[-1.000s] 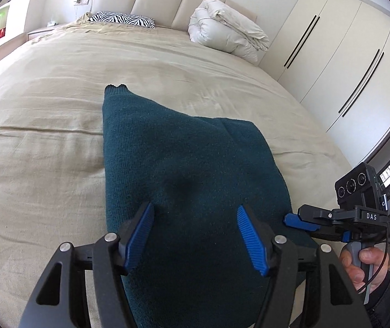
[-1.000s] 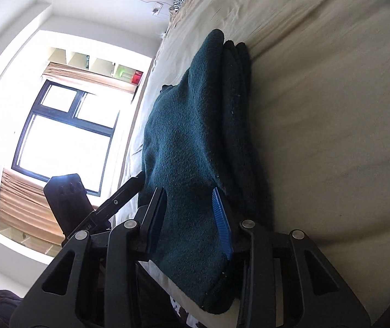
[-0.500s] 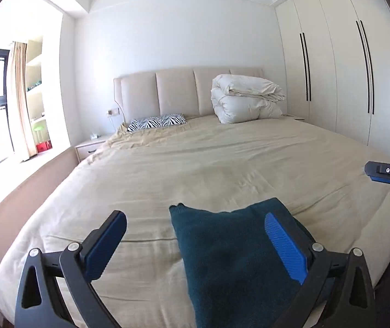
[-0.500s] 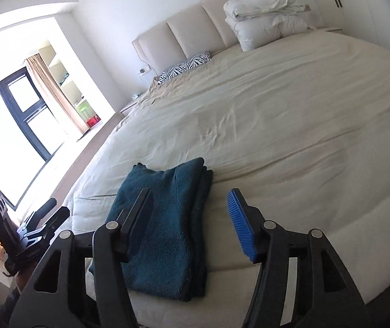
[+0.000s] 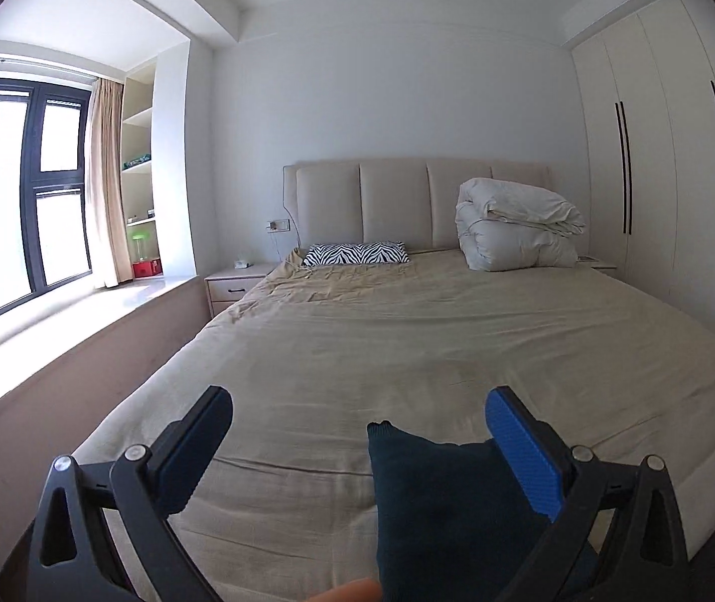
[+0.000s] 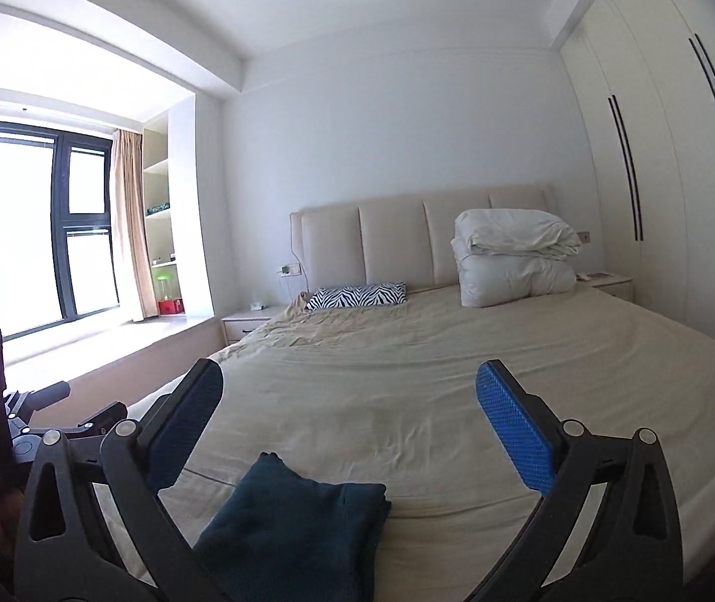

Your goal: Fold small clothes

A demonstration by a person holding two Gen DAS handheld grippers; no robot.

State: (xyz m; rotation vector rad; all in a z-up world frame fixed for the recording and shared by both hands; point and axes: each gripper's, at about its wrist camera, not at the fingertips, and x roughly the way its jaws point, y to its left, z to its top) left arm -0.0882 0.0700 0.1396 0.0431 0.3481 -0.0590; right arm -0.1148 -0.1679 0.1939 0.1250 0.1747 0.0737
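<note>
A dark teal knitted garment [image 5: 447, 511] lies folded into a flat stack near the foot of the beige bed [image 5: 407, 341]; it also shows in the right wrist view [image 6: 297, 527]. My left gripper [image 5: 357, 451] is open and empty, held above and behind the garment, apart from it. My right gripper [image 6: 352, 436] is open and empty too, raised above the garment and clear of it. The left gripper's body [image 6: 1, 416] shows at the left edge of the right wrist view.
A zebra-print pillow [image 5: 355, 254] and a folded white duvet [image 5: 518, 231] lie at the headboard. A window ledge [image 5: 46, 321] runs along the left of the bed, and white wardrobes [image 5: 678, 190] stand on the right. A nightstand [image 5: 234, 287] sits by the headboard.
Both grippers let go of the teal garment, opened wide and pulled back and up from it. The garment now lies folded on the bed on its own.
</note>
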